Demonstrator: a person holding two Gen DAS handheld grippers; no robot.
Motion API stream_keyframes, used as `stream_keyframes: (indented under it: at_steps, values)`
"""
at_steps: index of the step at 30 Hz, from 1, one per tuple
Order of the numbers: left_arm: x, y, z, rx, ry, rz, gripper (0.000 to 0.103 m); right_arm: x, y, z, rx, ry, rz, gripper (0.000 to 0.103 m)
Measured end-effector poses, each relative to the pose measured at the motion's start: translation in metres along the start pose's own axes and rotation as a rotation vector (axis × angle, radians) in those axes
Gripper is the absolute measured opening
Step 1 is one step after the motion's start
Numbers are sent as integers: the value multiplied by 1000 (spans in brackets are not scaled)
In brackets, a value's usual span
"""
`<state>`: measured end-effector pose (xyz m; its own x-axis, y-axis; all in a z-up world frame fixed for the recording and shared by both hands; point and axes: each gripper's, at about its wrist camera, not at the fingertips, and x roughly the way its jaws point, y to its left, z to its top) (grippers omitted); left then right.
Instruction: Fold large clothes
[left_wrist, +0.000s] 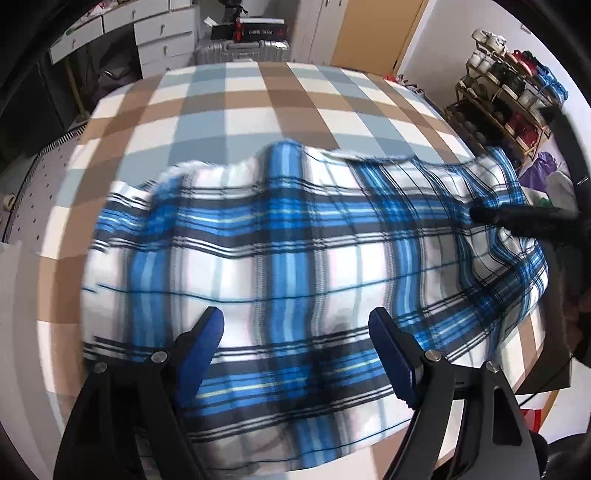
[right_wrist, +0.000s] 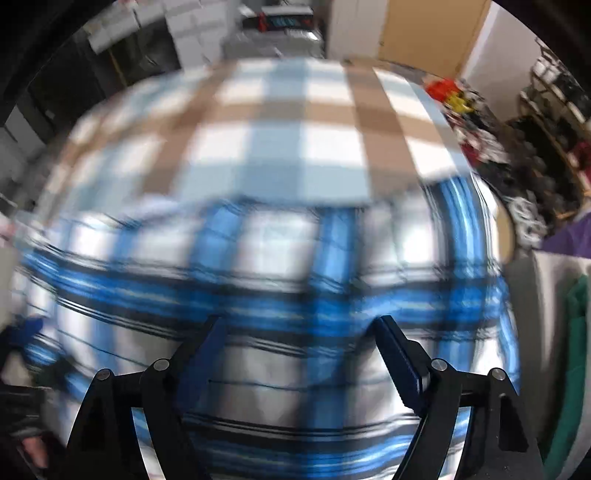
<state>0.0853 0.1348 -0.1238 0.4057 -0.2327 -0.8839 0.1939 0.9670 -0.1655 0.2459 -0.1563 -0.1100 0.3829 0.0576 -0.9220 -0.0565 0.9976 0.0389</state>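
A large blue, white and black plaid garment lies spread across a table covered in a brown, grey-blue and white checked cloth. My left gripper is open and empty above the garment's near part. My right gripper is open and empty above the same garment; that view is blurred by motion. In the left wrist view the right gripper's black fingers reach in from the right over the garment's right edge.
A shoe rack stands at the right. White drawers and a silver suitcase stand beyond the table's far edge. A wooden door is behind. Purple and green fabric lies at the right.
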Motion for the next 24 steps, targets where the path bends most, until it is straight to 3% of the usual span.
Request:
stream_keyframes:
  at_steps: [2, 6, 7, 9, 11, 12, 13, 15, 18, 22, 24]
  values:
    - [3, 9, 0, -6, 10, -40, 77, -3, 20, 5, -32, -11, 60, 84]
    - [8, 16, 2, -35, 14, -94, 77, 31, 62, 3, -143, 49, -51, 82]
    - [7, 18, 2, -47, 16, -114, 77, 49, 67, 1, -144, 88, -73, 83]
    - [10, 31, 4, -106, 23, -200, 77, 52, 69, 9, -106, 86, -66, 85]
    - [11, 43, 6, -153, 32, -273, 77, 49, 66, 17, -66, 115, -48, 79]
    - [10, 48, 7, -181, 34, -307, 77, 42, 67, 19, -56, 94, -36, 68]
    - [8, 54, 7, -214, 38, -340, 77, 31, 70, 20, -54, 66, -4, 65]
    - [2, 69, 5, -318, 33, -402, 77, 7, 87, 20, -75, -1, 101, 65]
    - [-10, 85, 2, -404, 2, -462, 77, 9, 119, 15, -132, 10, 169, 70]
    - [-9, 91, -2, -422, 7, -482, 77, 45, 150, 5, -176, 71, 96, 72]
    - [-12, 93, -2, -440, -11, -481, 77, 51, 153, -1, -163, 12, 50, 80]
